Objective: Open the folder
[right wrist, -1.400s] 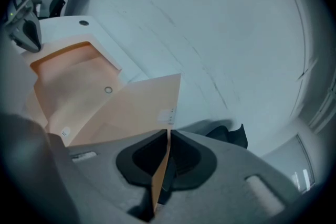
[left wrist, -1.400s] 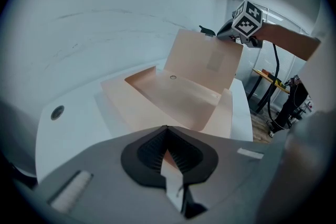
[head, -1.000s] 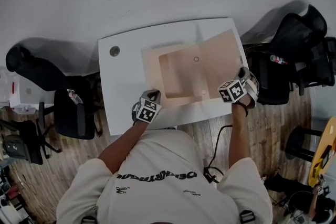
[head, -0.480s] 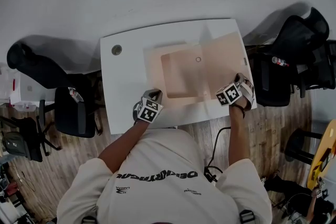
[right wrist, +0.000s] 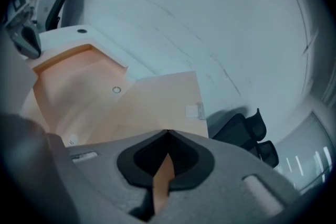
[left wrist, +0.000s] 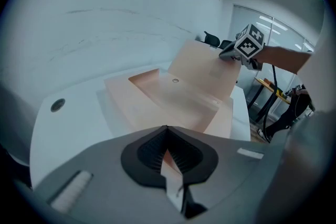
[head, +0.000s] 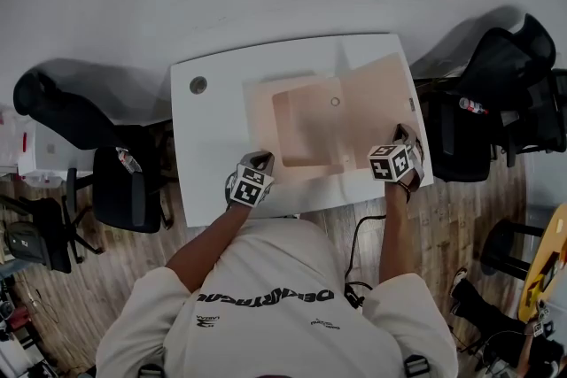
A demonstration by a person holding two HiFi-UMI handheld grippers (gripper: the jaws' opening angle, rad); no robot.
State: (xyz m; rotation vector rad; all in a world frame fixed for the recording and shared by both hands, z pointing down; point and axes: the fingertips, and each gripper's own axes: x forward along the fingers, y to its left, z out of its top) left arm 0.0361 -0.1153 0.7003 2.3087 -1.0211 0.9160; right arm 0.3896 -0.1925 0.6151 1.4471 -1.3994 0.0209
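A peach folder (head: 306,128) lies open on the white table (head: 213,155), with an inner pocket and a small round snap (head: 335,102). Its right cover (head: 376,97) stands tilted up from the table. My left gripper (head: 257,164) is at the folder's near left corner, shut on a thin sheet edge (left wrist: 169,165). My right gripper (head: 400,142) is at the near right, shut on the raised cover's edge (right wrist: 164,173). The left gripper view shows the right gripper (left wrist: 247,44) up at the cover's far corner.
A round cable hole (head: 198,85) sits in the table's far left corner. Black office chairs stand to the left (head: 53,111) and to the right (head: 496,66) of the table. A cable (head: 359,235) hangs below the near edge over the wooden floor.
My right gripper has sunk a little toward the table's near edge and rolled, still holding the cover. The left gripper has stayed where it was.
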